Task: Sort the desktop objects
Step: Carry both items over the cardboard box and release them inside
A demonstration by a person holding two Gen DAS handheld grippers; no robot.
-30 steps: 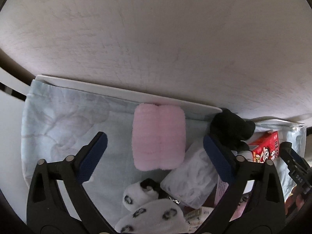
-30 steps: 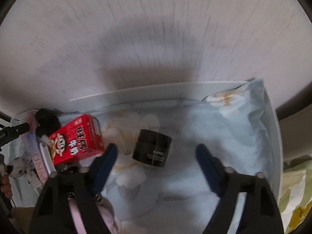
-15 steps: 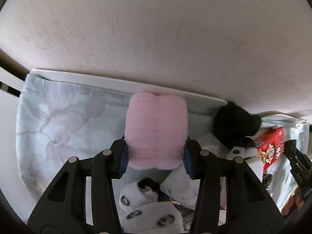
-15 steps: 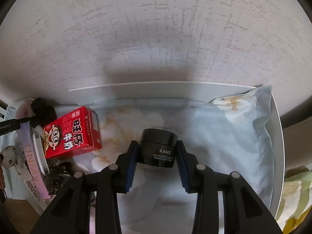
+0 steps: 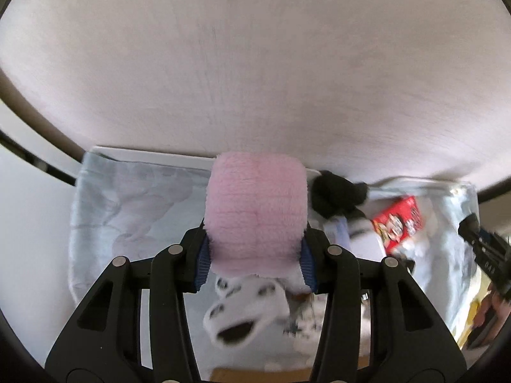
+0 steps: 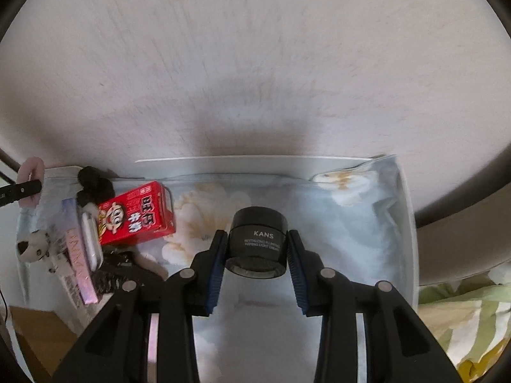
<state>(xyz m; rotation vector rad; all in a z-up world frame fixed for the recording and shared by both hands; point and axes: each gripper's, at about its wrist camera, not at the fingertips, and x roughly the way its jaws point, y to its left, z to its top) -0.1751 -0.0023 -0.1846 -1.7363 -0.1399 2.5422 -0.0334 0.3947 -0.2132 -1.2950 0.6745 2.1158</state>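
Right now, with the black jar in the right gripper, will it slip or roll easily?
The black jar looks rigid with smooth round walls, so it may slip between the right gripper pads. Set on its side, it would probably roll.

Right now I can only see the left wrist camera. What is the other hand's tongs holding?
Observer: The right tongs have just closed on a small black jar, which is pinched between both pads.
Operator: Does it say anything on it?
Observer: Yes, white letters on its side read KANS.
Operator: What's past the jar on the right?
Observer: Beyond the white tray edge lies a green patterned fabric.
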